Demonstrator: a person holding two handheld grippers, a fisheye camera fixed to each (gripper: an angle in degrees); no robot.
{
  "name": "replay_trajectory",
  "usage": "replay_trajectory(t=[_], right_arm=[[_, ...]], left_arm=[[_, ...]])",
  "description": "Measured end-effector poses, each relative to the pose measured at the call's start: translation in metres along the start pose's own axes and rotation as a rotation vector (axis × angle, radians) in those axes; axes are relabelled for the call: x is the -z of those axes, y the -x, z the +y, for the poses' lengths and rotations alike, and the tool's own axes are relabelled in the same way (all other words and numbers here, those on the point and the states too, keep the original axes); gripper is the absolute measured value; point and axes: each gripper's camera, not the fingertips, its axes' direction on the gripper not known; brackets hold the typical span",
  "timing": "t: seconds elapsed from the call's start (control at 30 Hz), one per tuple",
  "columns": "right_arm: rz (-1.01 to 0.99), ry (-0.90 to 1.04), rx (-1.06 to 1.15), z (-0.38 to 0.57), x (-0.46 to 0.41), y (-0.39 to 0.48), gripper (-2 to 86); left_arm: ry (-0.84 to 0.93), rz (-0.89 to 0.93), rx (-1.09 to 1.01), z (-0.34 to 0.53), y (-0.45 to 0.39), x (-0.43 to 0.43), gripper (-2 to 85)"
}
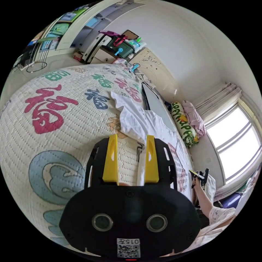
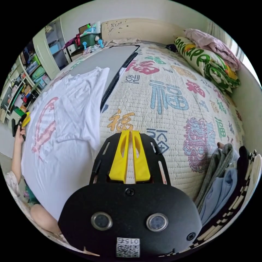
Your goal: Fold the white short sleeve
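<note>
The white short-sleeve shirt lies spread on the bed, with a pink print on its front. In the left gripper view the shirt is rumpled just beyond my left gripper. That gripper is open, and a white edge of the shirt runs along the inside of its right jaw. My right gripper hovers over the patterned bedspread to the right of the shirt, its yellow jaws shut on nothing. Each view also catches the other gripper far off in a hand: the right gripper and the left gripper.
A flat grey panel lies under the shirt's far part. A green-and-white pillow with a pink cloth on it sits by the wall. Folded clothes are stacked at the bed's edge. Shelves and a window border the room.
</note>
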Motion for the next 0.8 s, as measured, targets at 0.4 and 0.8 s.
replay_trajectory(t=[0.4,0.8], right_arm=[[-0.329,-0.047,0.363,-0.031,-0.029,0.118,4.6],[-0.518,0.117,0.558,-0.099,-0.238,0.357,7.9]], left_arm=[[-0.056,0.301,0.000,0.048,0.119,-0.016,-0.4],[0.016,0.427,-0.052,0.061,0.157,-0.037,-0.5]])
